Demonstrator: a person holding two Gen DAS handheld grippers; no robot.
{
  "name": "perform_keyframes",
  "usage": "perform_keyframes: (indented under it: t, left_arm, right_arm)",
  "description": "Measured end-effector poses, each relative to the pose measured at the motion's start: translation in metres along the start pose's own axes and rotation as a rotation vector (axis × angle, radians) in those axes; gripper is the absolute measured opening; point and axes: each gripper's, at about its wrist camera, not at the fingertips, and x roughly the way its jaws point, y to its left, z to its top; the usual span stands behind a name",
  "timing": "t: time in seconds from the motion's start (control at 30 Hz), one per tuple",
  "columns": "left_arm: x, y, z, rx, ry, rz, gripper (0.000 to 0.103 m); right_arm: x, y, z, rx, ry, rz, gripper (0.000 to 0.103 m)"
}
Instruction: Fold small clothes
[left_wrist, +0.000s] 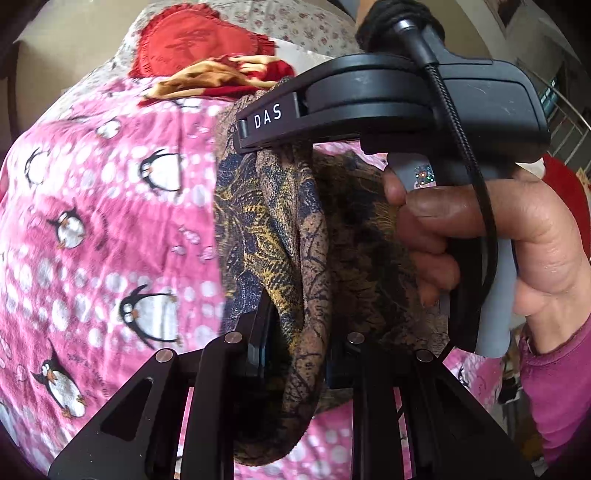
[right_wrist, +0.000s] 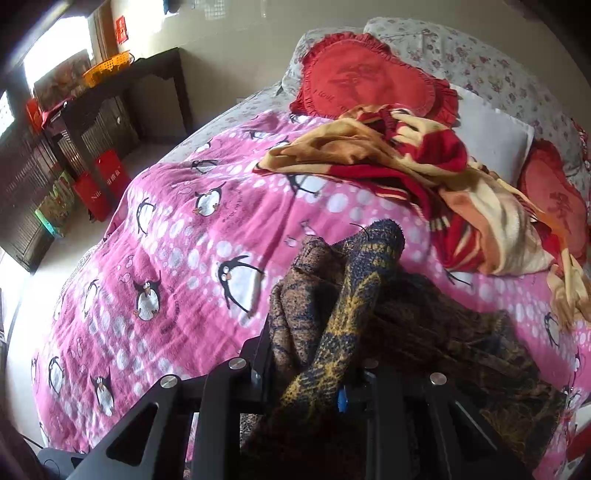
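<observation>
A brown, navy and yellow patterned garment (left_wrist: 280, 236) hangs bunched above the pink penguin blanket (left_wrist: 92, 229). My left gripper (left_wrist: 295, 354) is shut on its lower fold; its fingertips are hidden by the cloth. My right gripper (left_wrist: 255, 129), marked DAS, is held just above and pinches the garment's upper edge. In the right wrist view the same garment (right_wrist: 332, 302) is clamped in the right gripper (right_wrist: 314, 369), and the rest of it trails onto the blanket (right_wrist: 166, 266) to the right.
A yellow and red blanket (right_wrist: 424, 173) lies crumpled at the bed's far side, before red heart cushions (right_wrist: 365, 77) and a white pillow (right_wrist: 491, 133). A dark table (right_wrist: 122, 85) with an orange basket and red bags stands left of the bed.
</observation>
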Motion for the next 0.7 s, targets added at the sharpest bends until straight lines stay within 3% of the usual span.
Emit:
perform_keyframes:
  t: [0.23, 0.43, 0.7]
  left_arm:
    - [0.011, -0.046, 0.013, 0.085, 0.017, -0.022, 0.020]
    - [0.026, -0.090, 0.027, 0.151, 0.047, -0.088, 0.018]
    - [0.069, -0.152, 0.040, 0.240, 0.103, -0.159, 0.018]
  right_arm:
    - [-0.035, -0.048, -0.019, 0.035, -0.031, -0.008, 0.023]
    - [-0.067, -0.095, -0.040, 0.058, -0.060, -0.043, 0.023]
    - [-0.096, -0.168, -0.072, 0.131, -0.081, -0.097, 0.022]
